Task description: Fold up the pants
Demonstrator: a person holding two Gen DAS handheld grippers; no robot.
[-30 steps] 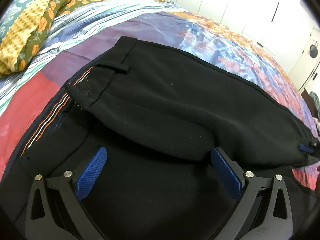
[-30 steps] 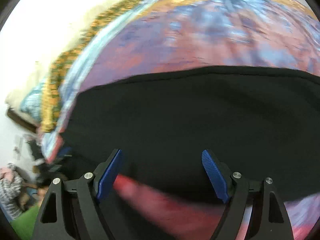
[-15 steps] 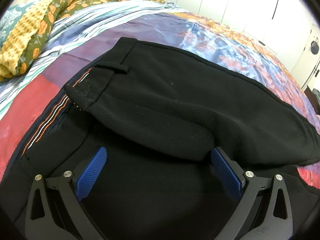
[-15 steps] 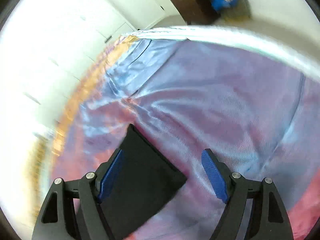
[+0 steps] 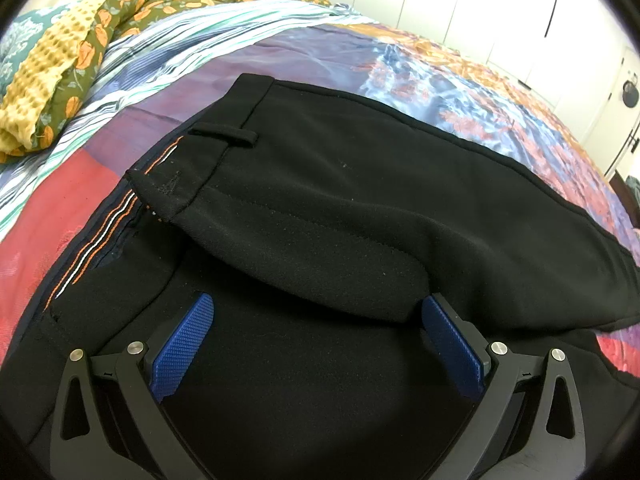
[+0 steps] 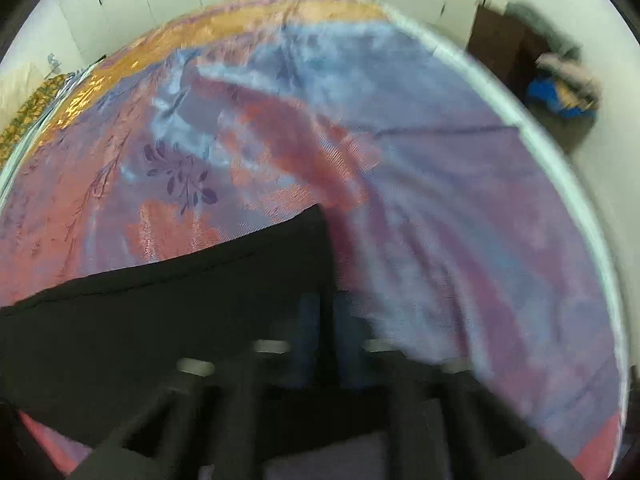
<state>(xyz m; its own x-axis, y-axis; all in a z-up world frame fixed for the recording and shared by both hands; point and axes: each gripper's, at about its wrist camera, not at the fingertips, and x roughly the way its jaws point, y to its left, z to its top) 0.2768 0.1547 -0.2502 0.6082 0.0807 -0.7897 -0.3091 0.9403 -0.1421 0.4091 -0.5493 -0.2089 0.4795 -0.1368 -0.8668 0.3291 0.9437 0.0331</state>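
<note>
Black pants (image 5: 340,184) lie on the bed, one leg folded over the other, waistband with orange stitching at the left. My left gripper (image 5: 316,340) is open, its blue pads wide apart just over the crotch area, holding nothing. In the blurred right wrist view, my right gripper (image 6: 330,340) has its blue fingers close together on the edge of the pant leg hem (image 6: 280,264), near the far end of the pants.
A patterned purple, red and blue bedspread (image 5: 460,80) covers the bed. A crumpled floral and yellow blanket (image 5: 60,60) lies at the far left. White cupboards (image 5: 500,0) stand behind. A dark cabinet with clutter (image 6: 540,68) stands past the bed's edge.
My right gripper swung from the middle of the pants to the hem end and closed on the hem. My left gripper has stayed open in place.
</note>
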